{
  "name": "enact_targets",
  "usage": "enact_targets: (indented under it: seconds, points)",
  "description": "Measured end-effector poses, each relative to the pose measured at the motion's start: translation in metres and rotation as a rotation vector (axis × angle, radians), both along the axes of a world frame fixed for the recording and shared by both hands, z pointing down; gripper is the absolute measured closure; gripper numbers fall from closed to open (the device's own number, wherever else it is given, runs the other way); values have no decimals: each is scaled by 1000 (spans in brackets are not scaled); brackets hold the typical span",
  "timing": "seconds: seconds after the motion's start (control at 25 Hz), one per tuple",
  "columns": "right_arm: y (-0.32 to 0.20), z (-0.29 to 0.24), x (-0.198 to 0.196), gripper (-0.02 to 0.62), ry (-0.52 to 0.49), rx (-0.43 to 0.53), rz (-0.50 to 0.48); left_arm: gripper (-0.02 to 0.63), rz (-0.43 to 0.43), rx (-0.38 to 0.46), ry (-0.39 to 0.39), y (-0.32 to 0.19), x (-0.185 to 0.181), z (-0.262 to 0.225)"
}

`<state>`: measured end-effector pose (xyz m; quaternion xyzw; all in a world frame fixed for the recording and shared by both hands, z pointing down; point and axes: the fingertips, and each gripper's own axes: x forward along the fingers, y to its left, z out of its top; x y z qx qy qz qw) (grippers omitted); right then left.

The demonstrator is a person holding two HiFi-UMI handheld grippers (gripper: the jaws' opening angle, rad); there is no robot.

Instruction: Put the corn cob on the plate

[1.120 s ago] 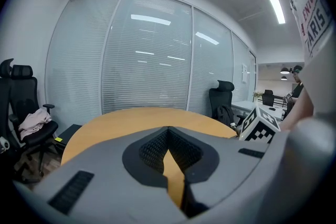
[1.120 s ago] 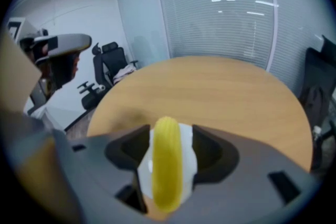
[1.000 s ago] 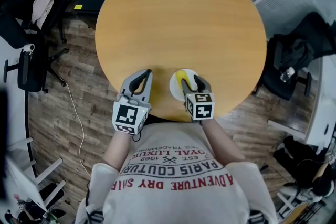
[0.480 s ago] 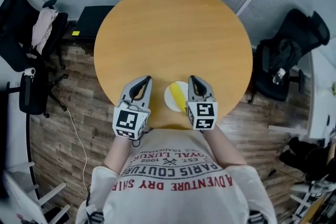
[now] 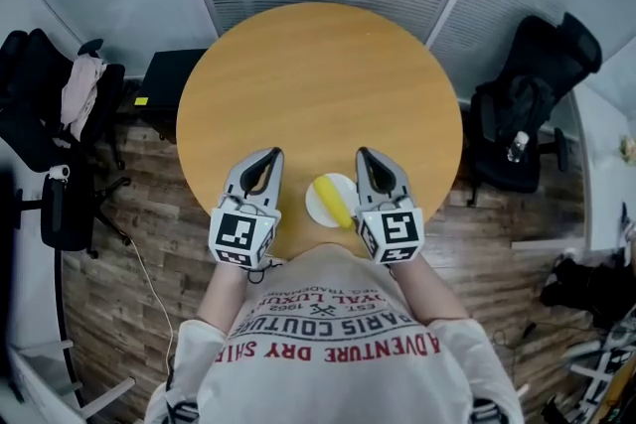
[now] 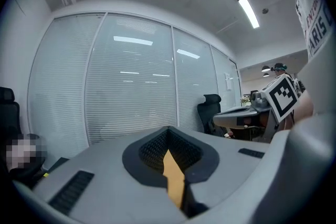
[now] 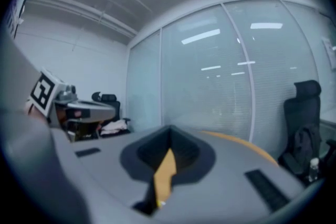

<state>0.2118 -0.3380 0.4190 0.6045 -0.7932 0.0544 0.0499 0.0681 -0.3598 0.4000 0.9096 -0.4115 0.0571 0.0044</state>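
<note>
Corn cob (image 5: pixel 333 200) on plate (image 5: pixel 314 207) shows only in head view; gripper views miss it. Left tool (image 5: pixel 273 154), right tool (image 5: pixel 362 154): closed, empty.

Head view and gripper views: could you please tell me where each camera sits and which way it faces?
Head view: on the head, looking down at table, plate, corn cob; shows left tool, right tool, shirt.
Left gripper view: on left tool, facing the glass wall; shut jaws show.
Right gripper view: on right tool, likewise.
Shared: glass wall.

Round wood table (image 5: pixel 318 84) w/ white plate (image 5: pixel 316 205) (near edge).
</note>
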Motion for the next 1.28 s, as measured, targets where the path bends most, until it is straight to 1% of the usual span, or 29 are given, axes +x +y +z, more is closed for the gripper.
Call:
enact_targets:
  seconds: [0.24,0.52,0.72,0.88,1.28]
  points:
    - [8,-17,3,568,9,27,-12,574,44,25,2,10,10,-18]
    - [9,-27,2,568,6,59,-18,574,36,36,6,10,8,-21]
    - [8,-20,5,568,26,32,5,574,28,32,9,11,8,-20]
    - [8,-18,6,568,15,24,13,574,32,30,13,10,8,-18]
    - [6,-19,-1,568,13,29,-10,574,29,43,16,5,7,-29]
